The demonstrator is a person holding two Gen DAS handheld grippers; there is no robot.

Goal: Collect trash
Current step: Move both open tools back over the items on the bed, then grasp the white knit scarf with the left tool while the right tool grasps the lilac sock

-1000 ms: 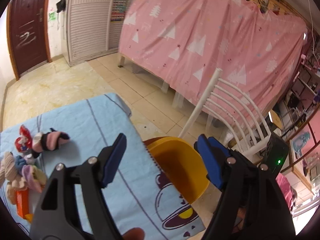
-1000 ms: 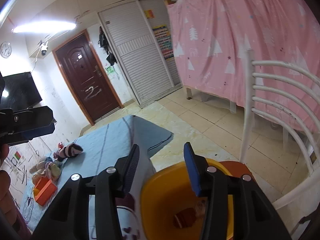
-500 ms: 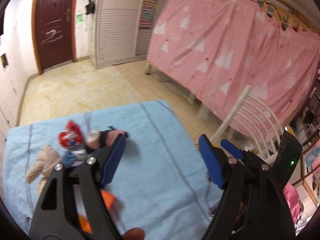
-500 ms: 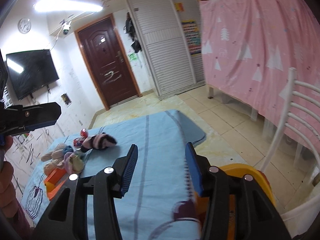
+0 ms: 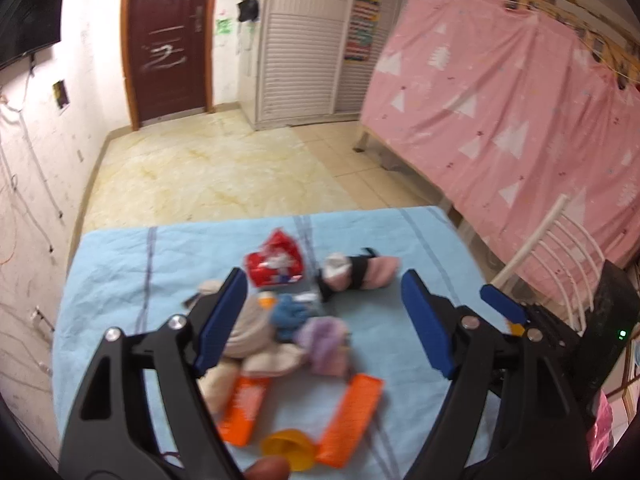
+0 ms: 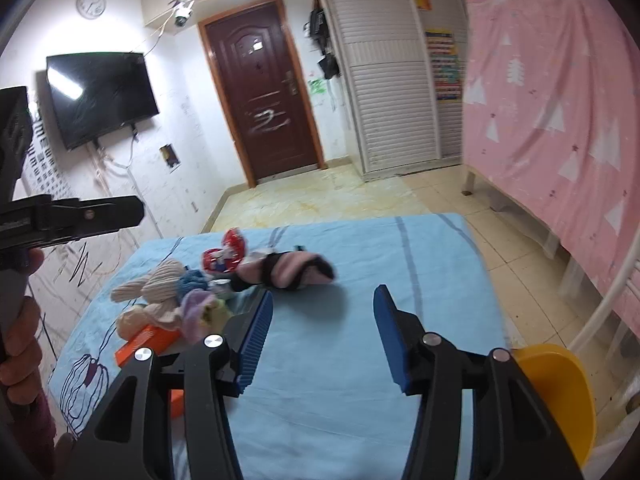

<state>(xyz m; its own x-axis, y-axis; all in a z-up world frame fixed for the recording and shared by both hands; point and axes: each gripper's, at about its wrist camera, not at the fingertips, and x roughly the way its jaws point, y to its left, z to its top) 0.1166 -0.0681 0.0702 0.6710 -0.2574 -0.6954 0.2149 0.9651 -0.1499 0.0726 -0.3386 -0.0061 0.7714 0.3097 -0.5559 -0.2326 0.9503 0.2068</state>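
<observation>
Landmark: the blue cloth (image 5: 400, 248) covering the table.

Left gripper (image 5: 324, 318) — jaws wide, having just been opening; nothing gripped between the blue pads. It hangs above the cluttered part of the cloth, with the heap showing in the gap between its fingers.

Right gripper (image 6: 322, 338) — jaws moderately apart, also just been opening; only bare cloth shows between them, nothing held.

Trash on the cloth: a red-and-white wrapper (image 5: 274, 264) lies toward the cloth's far edge, with a pink-and-black striped sock (image 5: 360, 274) just beside it. Nearer the camera than those two lies a heap of soft items — beige (image 5: 250, 330), blue (image 5: 290, 314), lilac (image 5: 324, 340) — touching one another. Two orange boxes (image 5: 350, 420) lie at the near side of the heap. A small yellow cup-like thing (image 5: 288, 446) sits between the boxes at the cloth's near edge.

Yellow bin (image 6: 560, 392) — off the cloth's right edge in the right wrist view, partly hidden behind the right gripper; contents not visible.
</observation>
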